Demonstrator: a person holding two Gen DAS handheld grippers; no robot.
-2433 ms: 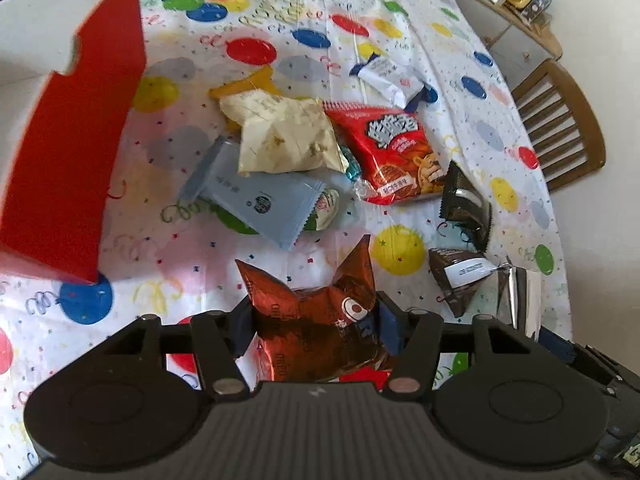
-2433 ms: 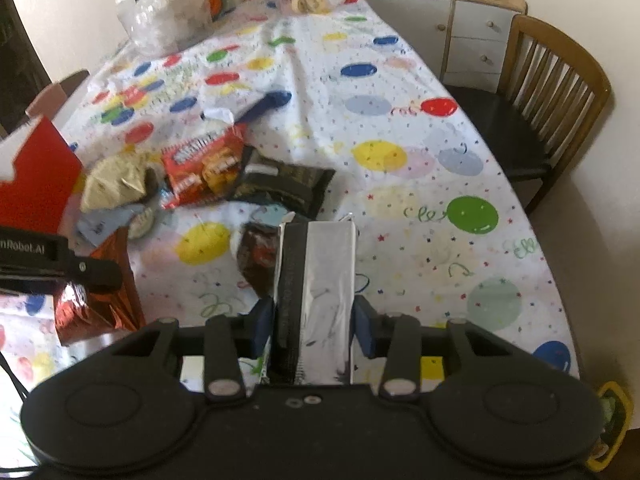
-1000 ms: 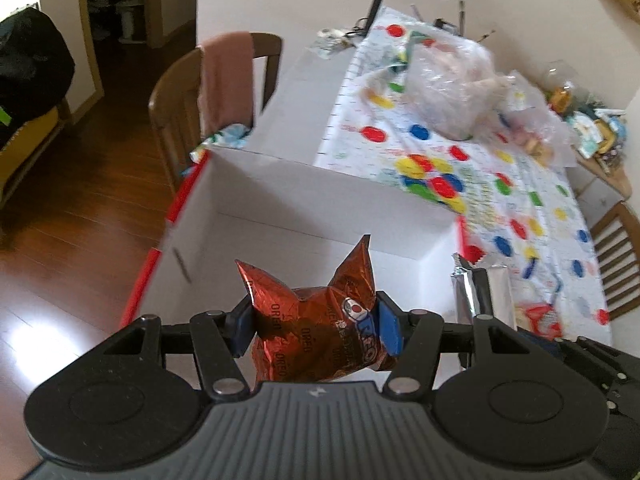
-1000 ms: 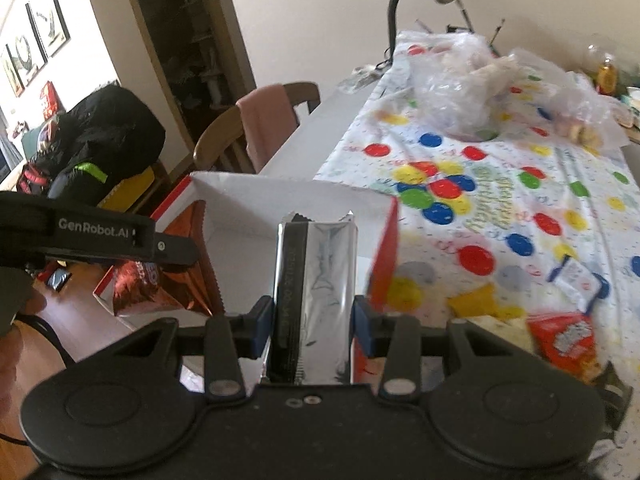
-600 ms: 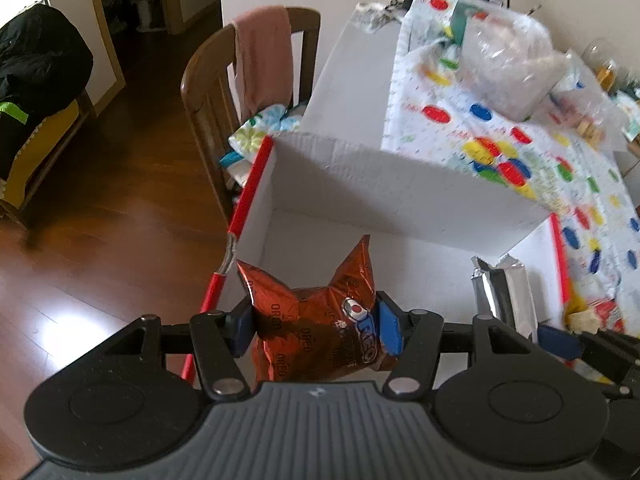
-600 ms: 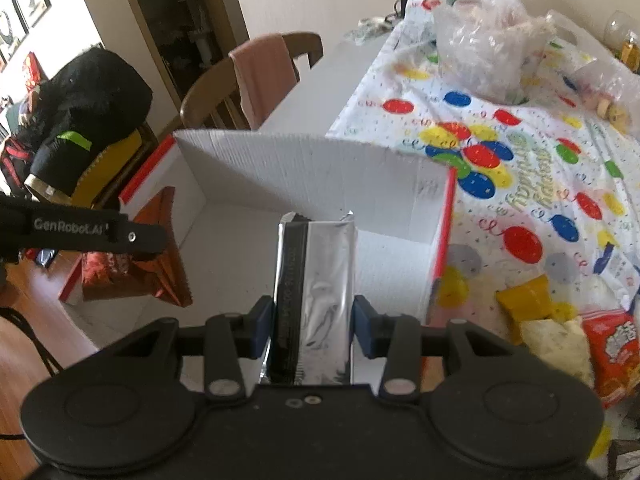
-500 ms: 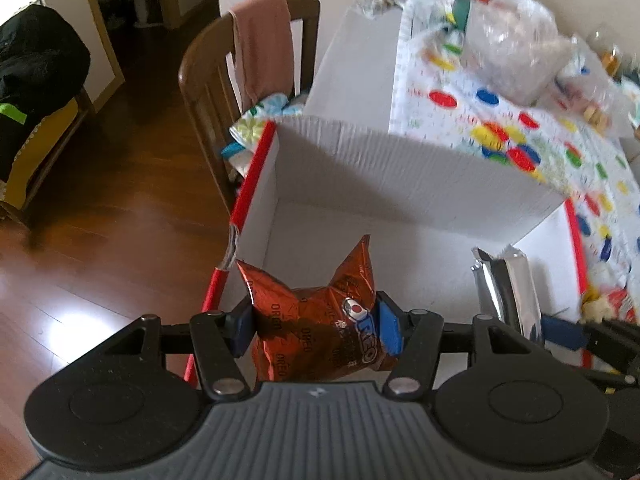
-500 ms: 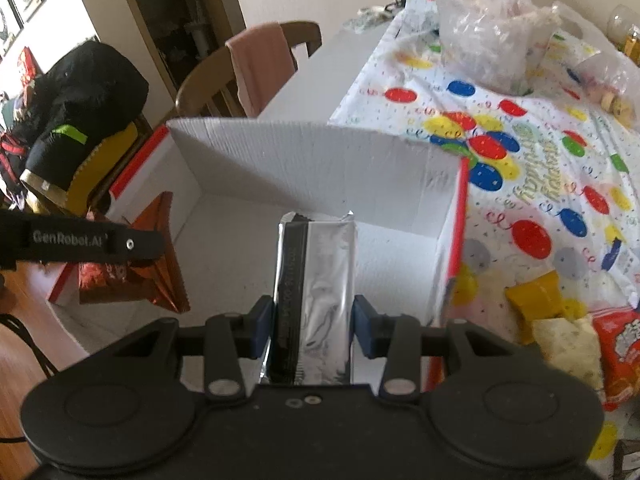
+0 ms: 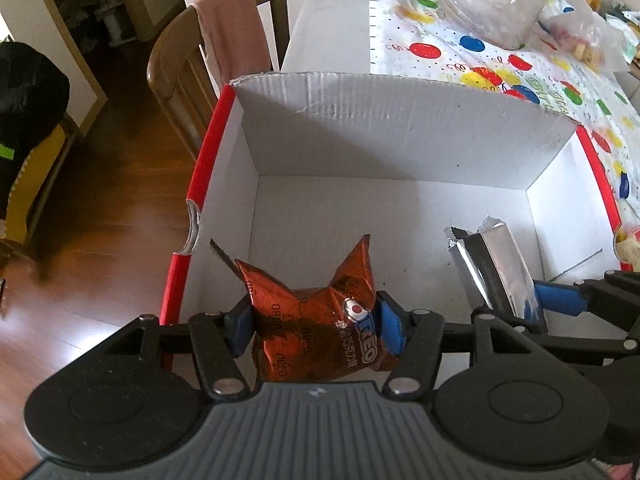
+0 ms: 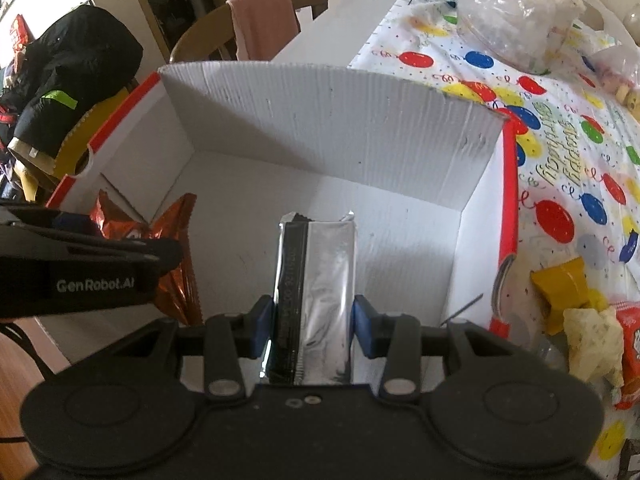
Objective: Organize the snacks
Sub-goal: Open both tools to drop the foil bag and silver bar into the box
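Note:
My left gripper [image 9: 314,326] is shut on a copper-red Oreo snack bag [image 9: 316,320] and holds it over the near left part of an open white cardboard box with red edges [image 9: 400,136]. My right gripper [image 10: 312,320] is shut on a silver foil snack pack [image 10: 320,292] and holds it over the middle of the same box [image 10: 320,120]. The silver pack [image 9: 492,264] also shows at the right in the left wrist view, and the Oreo bag [image 10: 176,256] at the left in the right wrist view. The box floor looks bare.
The box stands at the end of a table with a balloon-print cloth [image 10: 560,140]. More snack packs [image 10: 580,312] lie on the cloth right of the box. A wooden chair with a pink cloth [image 9: 224,40] stands beyond the box, over wood floor [image 9: 100,200]. A clear plastic bag [image 10: 516,12] sits further along the table.
Both grippers have moved forward and down over the box with their packs still held. The box now fills more of both views.

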